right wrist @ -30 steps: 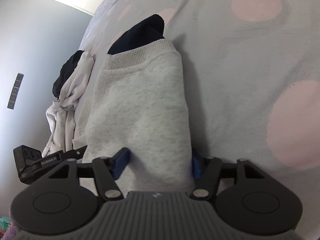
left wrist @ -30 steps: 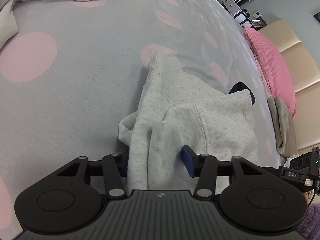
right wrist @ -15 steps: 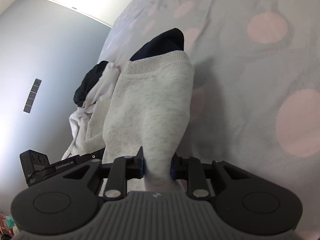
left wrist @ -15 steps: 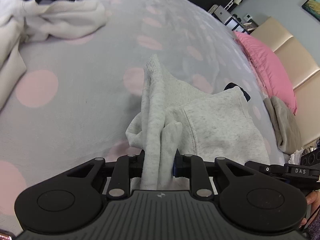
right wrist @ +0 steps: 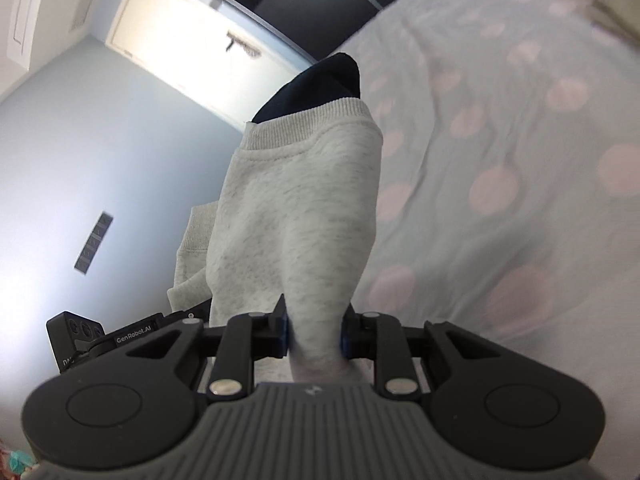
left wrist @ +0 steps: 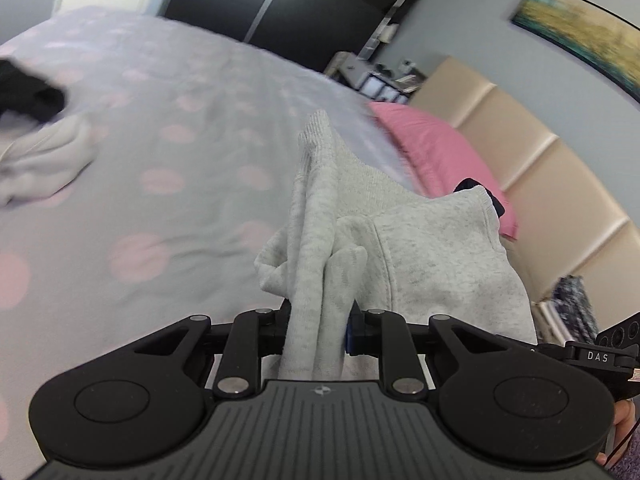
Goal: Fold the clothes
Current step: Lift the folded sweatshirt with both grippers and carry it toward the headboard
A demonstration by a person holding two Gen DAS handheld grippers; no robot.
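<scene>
Above the grey bedspread (left wrist: pixel 168 264) with its pink dots, a light grey sweatshirt (left wrist: pixel 432 256) hung between two grippers, lifted clear of the bed. The left gripper (left wrist: pixel 318 330) was clamped on a thick bunch of its fabric, and the right gripper (right wrist: pixel 314 332) was pinched on another gathered edge, with a dark lining (right wrist: pixel 320 84) showing at the ribbed opening. Each grip looked like it held several bunched layers, so one layer could have slipped free and let the garment sag or twist, spoiling the fold; a loose sleeve dangling below could also have tucked underneath when laid down. A white garment (left wrist: pixel 44 160) and a black one (left wrist: pixel 28 92) lay well apart on the bed, a pink pillow (left wrist: pixel 436 148) rested against the padded headboard (left wrist: pixel 532 168), and nothing stood directly in the way.
</scene>
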